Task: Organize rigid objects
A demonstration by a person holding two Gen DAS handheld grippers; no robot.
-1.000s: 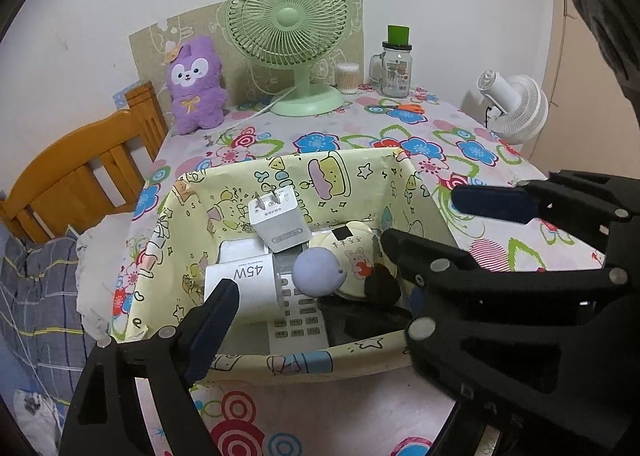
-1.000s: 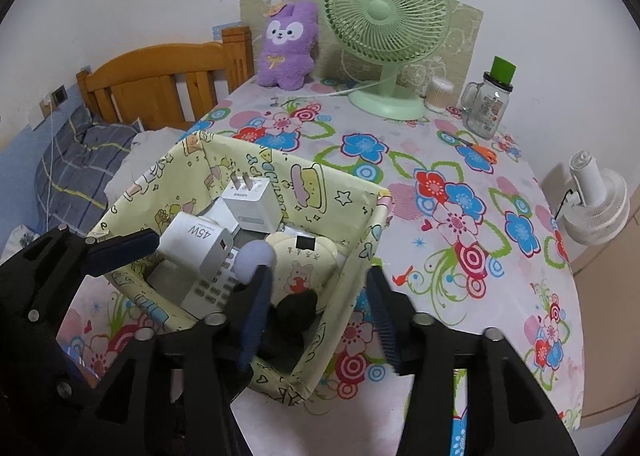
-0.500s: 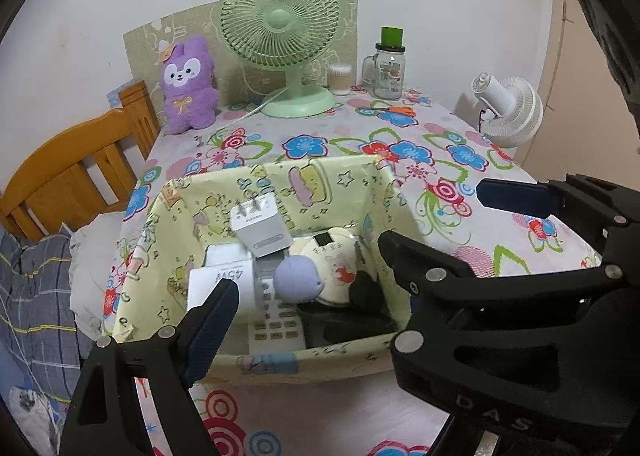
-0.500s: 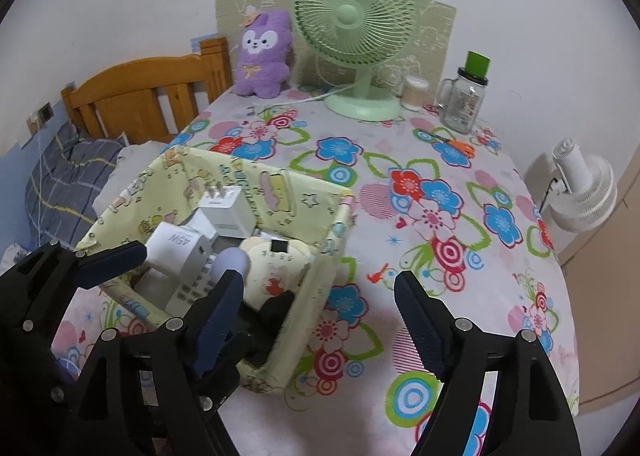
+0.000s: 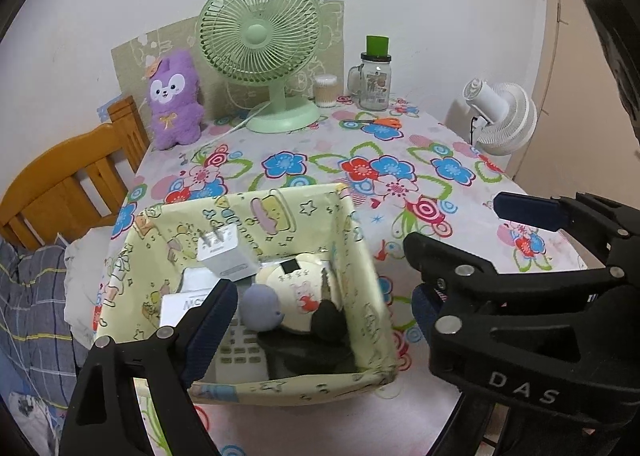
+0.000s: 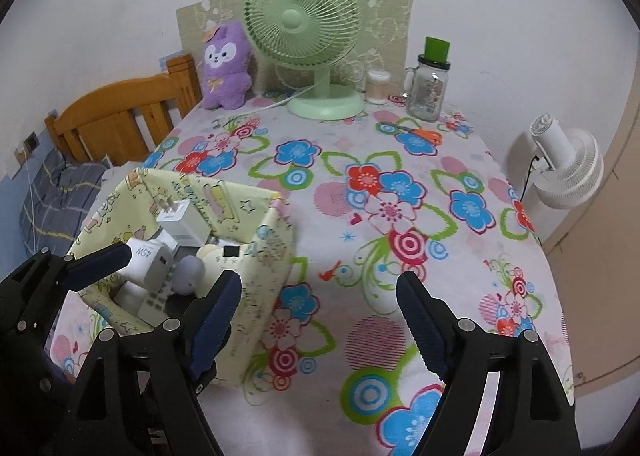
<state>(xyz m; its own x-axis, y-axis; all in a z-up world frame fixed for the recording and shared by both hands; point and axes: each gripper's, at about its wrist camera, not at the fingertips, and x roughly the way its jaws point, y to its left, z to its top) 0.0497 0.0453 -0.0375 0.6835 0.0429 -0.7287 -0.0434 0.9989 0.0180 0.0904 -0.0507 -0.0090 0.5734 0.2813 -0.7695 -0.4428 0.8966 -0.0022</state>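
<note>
Basket [image 5: 362, 252], yellow cartoon-print fabric, at near left of table on flowered tablecloth [image 5: 400, 183]. Upright, filled.

Contents: white plug charger [image 5: 224, 256] against far wall; second white charger [image 6: 146, 260] marked 45W at left; grey remote [image 5: 240, 352] lying flat underneath; cream round gadget [image 5: 296, 284] in middle; lilac ball-shaped piece [image 5: 262, 306] touching it; black item [image 5: 328, 320] at near right, kind unclear.

Left gripper [image 5: 316, 308]: released, jaws wide, one finger over the chargers, the other outside the basket's right wall. Nothing pressed between the pads.

Right gripper [image 6: 318, 296]: released, empty, over bare tablecloth just right of the basket.

Change over the last second: right jaws gone from a narrow gap straddling the basket's right wall to a wide spread clear of it; both grippers drawn back toward the near edge, basket now smaller in both views and left standing by itself.

Reading for the task: basket probably let go and set in place, rigid items already gathered inside, task likely near its end.

Remaining on table, far side: green fan [image 5: 260, 27], purple plush toy [image 5: 174, 95], glass jar [image 5: 376, 83], orange scissors [image 5: 376, 123]. Scissors possibly the one loose rigid item left.
</note>
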